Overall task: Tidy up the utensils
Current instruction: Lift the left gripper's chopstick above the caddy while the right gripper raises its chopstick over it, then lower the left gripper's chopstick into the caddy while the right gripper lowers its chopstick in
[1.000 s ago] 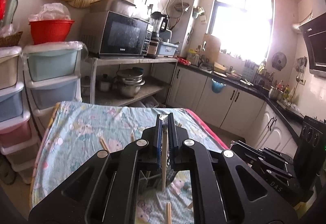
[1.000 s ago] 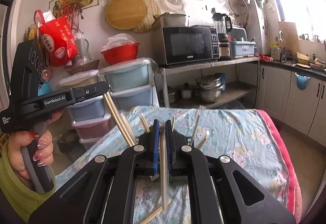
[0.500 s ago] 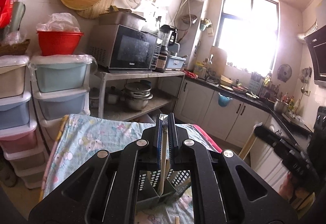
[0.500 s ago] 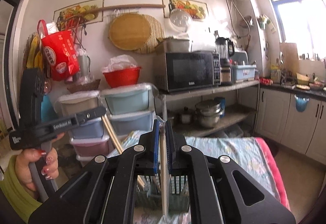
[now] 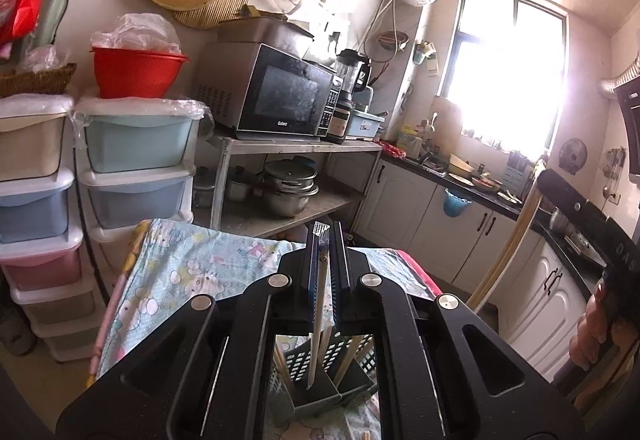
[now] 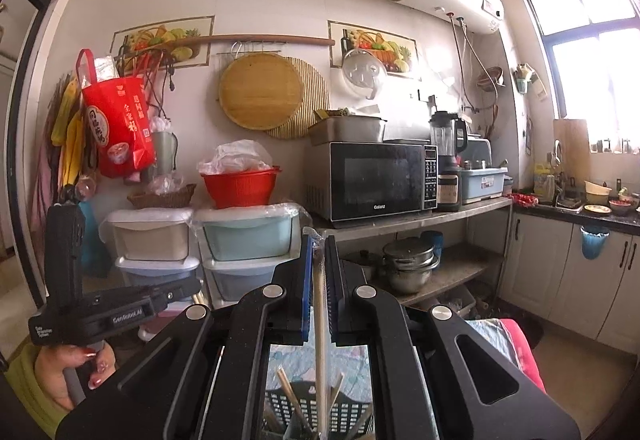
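My left gripper (image 5: pixel 325 240) is shut on a pale wooden chopstick (image 5: pixel 317 324) that hangs straight down, its tip inside a dark grey perforated utensil basket (image 5: pixel 316 388) on the table. My right gripper (image 6: pixel 318 252) is shut on another chopstick (image 6: pixel 320 344), also hanging down into the same basket (image 6: pixel 316 412), where several chopsticks (image 6: pixel 290 398) stand. The right gripper and its chopstick also show in the left wrist view (image 5: pixel 576 208), at the right. The left gripper shows in the right wrist view (image 6: pixel 120 310), at the left.
The table has a light blue cartoon-print cloth (image 5: pixel 192 260) with a pink edge (image 6: pixel 520 352). Behind stand stacked plastic drawers (image 5: pixel 136 168), a red colander (image 5: pixel 138 72), a microwave (image 5: pixel 280 96) on a metal shelf with pots (image 5: pixel 290 188), and white cabinets (image 5: pixel 432 224).
Both grippers have risen and tilted up over the basket, carrying their chopsticks. The table surface has dropped out of view and the chopstick tips now hang inside the basket.
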The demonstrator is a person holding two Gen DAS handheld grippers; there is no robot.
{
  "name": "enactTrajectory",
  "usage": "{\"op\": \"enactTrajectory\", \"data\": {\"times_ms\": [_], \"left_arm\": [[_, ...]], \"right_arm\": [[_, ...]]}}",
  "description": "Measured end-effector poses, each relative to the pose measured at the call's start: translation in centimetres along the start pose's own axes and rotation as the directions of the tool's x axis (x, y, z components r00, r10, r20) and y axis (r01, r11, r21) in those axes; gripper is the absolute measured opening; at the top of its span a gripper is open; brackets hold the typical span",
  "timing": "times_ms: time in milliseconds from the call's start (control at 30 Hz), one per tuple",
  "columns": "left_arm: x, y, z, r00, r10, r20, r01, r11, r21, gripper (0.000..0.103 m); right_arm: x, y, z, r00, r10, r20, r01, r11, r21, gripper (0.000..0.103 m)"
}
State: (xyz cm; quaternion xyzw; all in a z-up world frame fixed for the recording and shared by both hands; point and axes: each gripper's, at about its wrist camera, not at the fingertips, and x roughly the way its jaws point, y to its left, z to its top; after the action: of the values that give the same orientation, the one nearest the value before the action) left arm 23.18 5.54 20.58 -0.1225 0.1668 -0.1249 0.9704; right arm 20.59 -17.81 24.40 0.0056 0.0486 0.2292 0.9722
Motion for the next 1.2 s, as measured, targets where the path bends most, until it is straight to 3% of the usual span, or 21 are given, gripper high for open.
{"op": "enactTrajectory", "data": {"times_ms": [667,1200], "left_arm": [[4.2,0.4,-4.1,0.996,-0.009,-0.094,0.008,1.000,-0.004,0.003],[6.3,-1.4,-7.3,0.988,-0.002,-0.153,0.009,0.999,0.044,0.003]], "right_arm": [[5.5,-2.1,-4.8,0.997,-0.036,-0.063,0.038,0.999,0.029,0.006],[6.9,-3.4,-7.9,0.993,-0.057,-0.100,0.065,0.995,0.078,0.006]]}}
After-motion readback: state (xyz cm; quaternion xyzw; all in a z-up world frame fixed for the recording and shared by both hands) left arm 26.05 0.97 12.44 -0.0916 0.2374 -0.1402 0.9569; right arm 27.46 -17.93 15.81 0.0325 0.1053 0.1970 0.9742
